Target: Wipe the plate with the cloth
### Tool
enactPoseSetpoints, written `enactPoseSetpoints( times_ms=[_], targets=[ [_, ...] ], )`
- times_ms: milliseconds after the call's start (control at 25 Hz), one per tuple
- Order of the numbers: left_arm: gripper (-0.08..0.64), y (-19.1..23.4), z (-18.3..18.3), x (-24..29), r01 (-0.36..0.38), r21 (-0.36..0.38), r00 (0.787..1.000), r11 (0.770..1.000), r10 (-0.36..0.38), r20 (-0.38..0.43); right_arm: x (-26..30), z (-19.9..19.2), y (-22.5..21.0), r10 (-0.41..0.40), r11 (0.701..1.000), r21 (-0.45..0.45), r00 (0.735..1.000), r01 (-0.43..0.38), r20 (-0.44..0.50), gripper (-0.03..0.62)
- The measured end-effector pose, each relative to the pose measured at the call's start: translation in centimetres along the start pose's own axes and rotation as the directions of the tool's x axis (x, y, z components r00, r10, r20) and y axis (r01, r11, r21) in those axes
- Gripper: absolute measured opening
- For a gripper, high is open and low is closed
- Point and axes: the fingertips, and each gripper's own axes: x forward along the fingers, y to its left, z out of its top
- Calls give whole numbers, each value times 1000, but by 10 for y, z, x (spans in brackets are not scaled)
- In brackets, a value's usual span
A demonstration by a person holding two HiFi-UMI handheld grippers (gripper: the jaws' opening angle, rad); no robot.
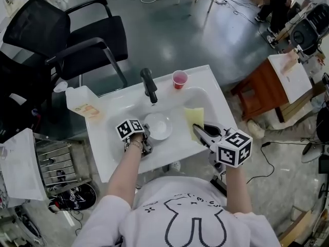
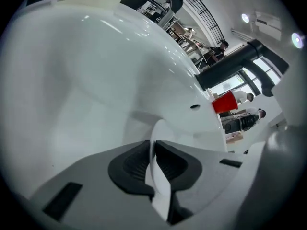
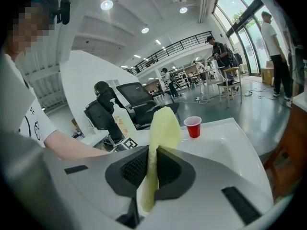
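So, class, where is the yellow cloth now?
The yellow cloth is over the sink's right side in the head view, pinched in the right gripper, just right of the white plate.

A white sink unit (image 1: 103,143) with a rounded basin (image 1: 205,99) sunk into its top carried everything. A black faucet (image 1: 149,85) rose from its back rim. Just to the right of the faucet, a red cup (image 1: 179,79) stood upright on the same rim. Well to the faucet's left, a white jug (image 1: 82,103) with an orange label sat at the corner. In front of the faucet, inside the basin, was a white plate (image 1: 158,126); whether it rested on the bottom could not be told.
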Motion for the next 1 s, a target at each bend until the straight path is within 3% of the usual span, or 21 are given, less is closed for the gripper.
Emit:
enactPoseSetpoints(
  times_ms=[440, 520, 640, 800, 1000],
  targets=[
    [80, 17, -8, 21, -109, 52, 993, 993, 111, -40, -15, -3, -13, -69, 998, 4, 997, 70, -18, 37],
    [83, 15, -12, 22, -102, 56, 992, 993, 106, -64, -13, 0, -12, -67, 998, 2, 998, 67, -13, 37],
    [149, 12, -16, 20, -67, 67, 993, 996, 73, -97, -9, 3, -8, -56, 998, -2, 998, 56, -5, 37],
    [179, 2, -3, -1, -42, 116, 998, 992, 47, -39, -3, 12, 0, -36, 999, -16, 999, 36, 18, 37],
    [190, -25, 19, -40, 0, 257, 999, 966, -13, 50, 3, 26, 8, -9, 999, -35, 998, 11, 57, 37]
  ],
)
